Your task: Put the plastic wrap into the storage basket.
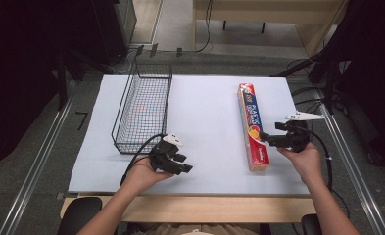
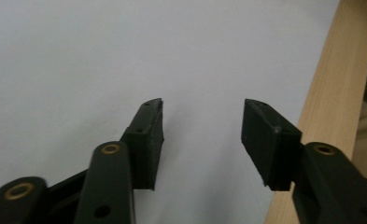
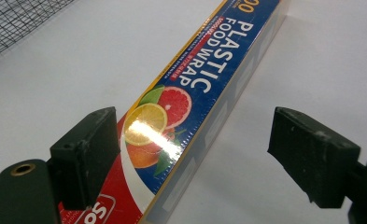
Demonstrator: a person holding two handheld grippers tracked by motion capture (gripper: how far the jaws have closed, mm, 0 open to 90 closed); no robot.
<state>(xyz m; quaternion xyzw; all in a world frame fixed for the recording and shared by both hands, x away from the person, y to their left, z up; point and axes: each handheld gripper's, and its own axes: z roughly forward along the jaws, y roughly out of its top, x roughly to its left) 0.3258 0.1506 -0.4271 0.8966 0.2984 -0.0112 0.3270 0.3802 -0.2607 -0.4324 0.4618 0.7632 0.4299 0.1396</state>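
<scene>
A long box of plastic food wrap, red and blue with citrus pictures, lies lengthwise on the right half of the white table sheet. My right gripper hovers at the box's right side near its near half, open, with its jaws spread around the box in the right gripper view. My left gripper rests low near the front edge, left of centre, open with nothing between its fingers, over bare white sheet.
A black wire basket stands on the left part of the sheet, its mesh corner visible in the right gripper view. The wooden table edge runs along the front. Dark stands and cables flank the table.
</scene>
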